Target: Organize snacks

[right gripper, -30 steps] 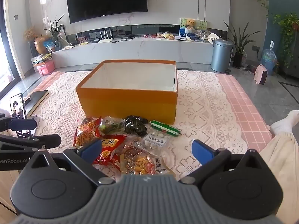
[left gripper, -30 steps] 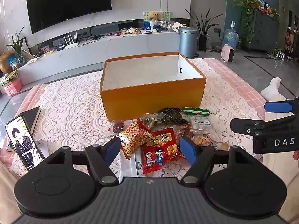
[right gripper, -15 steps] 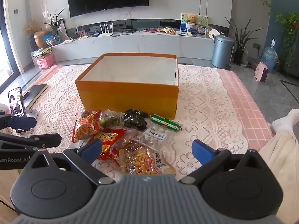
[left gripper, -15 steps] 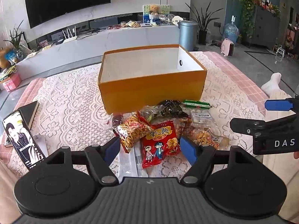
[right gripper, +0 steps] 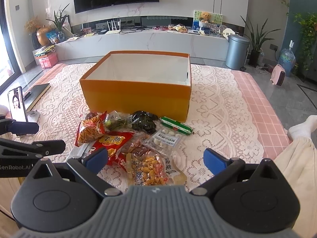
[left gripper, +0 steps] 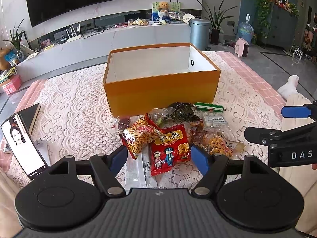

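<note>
An empty orange box (left gripper: 161, 91) with a white inside stands on the lace cloth; it also shows in the right wrist view (right gripper: 136, 97). A pile of snack packets lies in front of it: a red cartoon packet (left gripper: 168, 148), an orange stick-snack bag (left gripper: 138, 136), a green sausage (left gripper: 209, 107), a dark packet (left gripper: 181, 111), a clear candy pack (right gripper: 167, 138) and a peanut packet (right gripper: 148, 167). My left gripper (left gripper: 159, 157) is open above the red packet. My right gripper (right gripper: 155, 157) is open above the peanut packet. Neither holds anything.
A phone (left gripper: 22, 144) on a stand and a dark book (left gripper: 29, 115) sit at the table's left. The right gripper's body (left gripper: 287, 138) shows at the right edge. A person's leg and white sock (right gripper: 301, 130) lie at the right. A TV unit stands behind.
Both grippers have tilted down and moved slightly forward, so the snack pile sits closer between the fingers. Nothing was grasped; both stay open.
</note>
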`<state>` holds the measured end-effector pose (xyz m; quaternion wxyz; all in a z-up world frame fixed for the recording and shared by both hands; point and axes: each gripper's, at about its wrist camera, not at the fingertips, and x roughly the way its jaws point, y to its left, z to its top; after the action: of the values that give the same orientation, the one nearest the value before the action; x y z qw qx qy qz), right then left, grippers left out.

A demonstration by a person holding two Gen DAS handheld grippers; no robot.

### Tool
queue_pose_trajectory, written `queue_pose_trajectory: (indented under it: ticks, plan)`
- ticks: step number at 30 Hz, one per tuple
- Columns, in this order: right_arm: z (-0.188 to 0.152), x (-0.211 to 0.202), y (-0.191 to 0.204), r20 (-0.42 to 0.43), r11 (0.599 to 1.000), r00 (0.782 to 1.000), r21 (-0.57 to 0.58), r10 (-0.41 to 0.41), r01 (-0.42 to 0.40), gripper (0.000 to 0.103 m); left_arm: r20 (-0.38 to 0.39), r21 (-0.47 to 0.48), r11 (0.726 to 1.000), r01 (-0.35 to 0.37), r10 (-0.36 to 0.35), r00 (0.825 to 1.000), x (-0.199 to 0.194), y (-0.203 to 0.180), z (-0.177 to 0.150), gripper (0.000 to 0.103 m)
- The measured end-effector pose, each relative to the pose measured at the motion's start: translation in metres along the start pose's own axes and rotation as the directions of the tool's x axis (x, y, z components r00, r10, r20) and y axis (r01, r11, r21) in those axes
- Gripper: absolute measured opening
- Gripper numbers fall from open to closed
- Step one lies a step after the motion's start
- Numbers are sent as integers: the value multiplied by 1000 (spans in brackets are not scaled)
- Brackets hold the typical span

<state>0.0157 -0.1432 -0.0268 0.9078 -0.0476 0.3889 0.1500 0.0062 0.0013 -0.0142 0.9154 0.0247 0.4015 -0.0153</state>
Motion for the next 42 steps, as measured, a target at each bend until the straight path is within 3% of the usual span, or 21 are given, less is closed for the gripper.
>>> queue_pose_trajectory:
  ticks: [42]
  plan:
    - [-7, 6, -4, -35, 1000, 999, 0, -22, 22, 99, -13, 10, 999, 40, -40, 999, 4, -3, -3, 86]
